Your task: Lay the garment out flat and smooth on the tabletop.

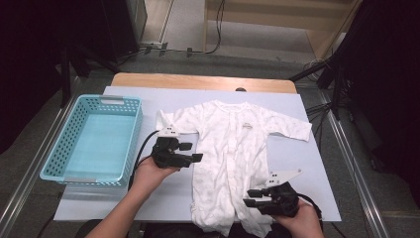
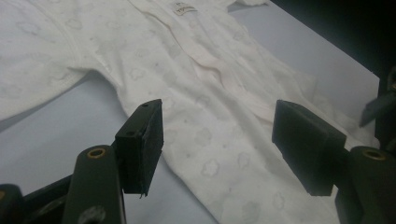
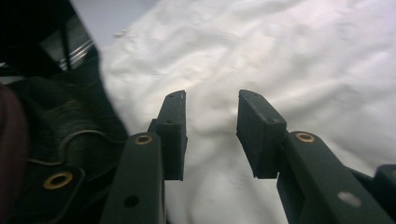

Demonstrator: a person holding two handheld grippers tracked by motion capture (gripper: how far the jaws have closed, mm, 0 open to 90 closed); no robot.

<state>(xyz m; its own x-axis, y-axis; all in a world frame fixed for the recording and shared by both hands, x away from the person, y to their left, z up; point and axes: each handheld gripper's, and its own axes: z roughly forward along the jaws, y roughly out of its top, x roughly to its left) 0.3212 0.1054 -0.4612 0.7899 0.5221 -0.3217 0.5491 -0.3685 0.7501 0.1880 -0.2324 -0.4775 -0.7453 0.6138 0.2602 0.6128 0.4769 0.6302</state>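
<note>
Both claws stand open, gripping nothing: left gripper (image 1: 194,152) just beside the white baby suit's (image 1: 233,144) edge, right gripper (image 1: 251,197) over its leg.

High view above the near bench (image 1: 307,129) edge, facing forward and down, both gripper views close over the white romper (image 1: 233,148), looking along their jaws

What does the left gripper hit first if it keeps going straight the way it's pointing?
Probably the white baby romper: the left gripper stands open and aims at the garment's midsection, with nothing else in between. How far above the cloth it sits is unclear.
</note>
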